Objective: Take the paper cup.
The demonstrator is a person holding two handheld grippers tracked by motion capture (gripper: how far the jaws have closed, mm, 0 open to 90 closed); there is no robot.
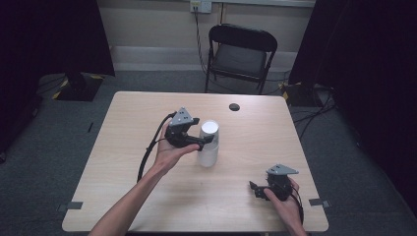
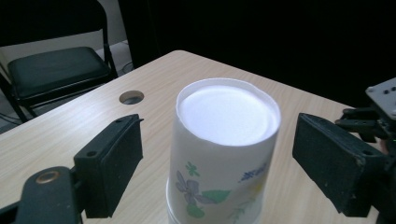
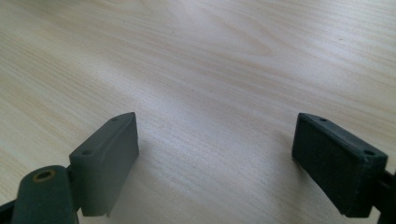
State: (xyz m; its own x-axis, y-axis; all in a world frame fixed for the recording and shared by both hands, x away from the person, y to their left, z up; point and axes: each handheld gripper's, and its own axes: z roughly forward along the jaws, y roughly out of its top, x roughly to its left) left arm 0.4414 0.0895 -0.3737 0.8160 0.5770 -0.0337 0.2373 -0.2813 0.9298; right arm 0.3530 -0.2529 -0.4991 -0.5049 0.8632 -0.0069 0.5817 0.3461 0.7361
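Observation:
A white paper cup (image 1: 208, 144) with a flower print stands upside down near the middle of the wooden table (image 1: 147, 196). My left gripper (image 1: 202, 139) is at its left side, open, with one jaw on each side of the cup (image 2: 223, 154) and not touching it. My right gripper (image 1: 256, 191) rests near the front right of the table, held by a hand. In the right gripper view it (image 3: 215, 163) is open over bare wood, nothing between its jaws.
A round cable hole (image 1: 234, 106) sits at the table's far edge. A black folding chair (image 1: 239, 54) stands behind the table. Dark curtains hang at both sides. The right gripper (image 2: 373, 112) shows at the edge of the left gripper view.

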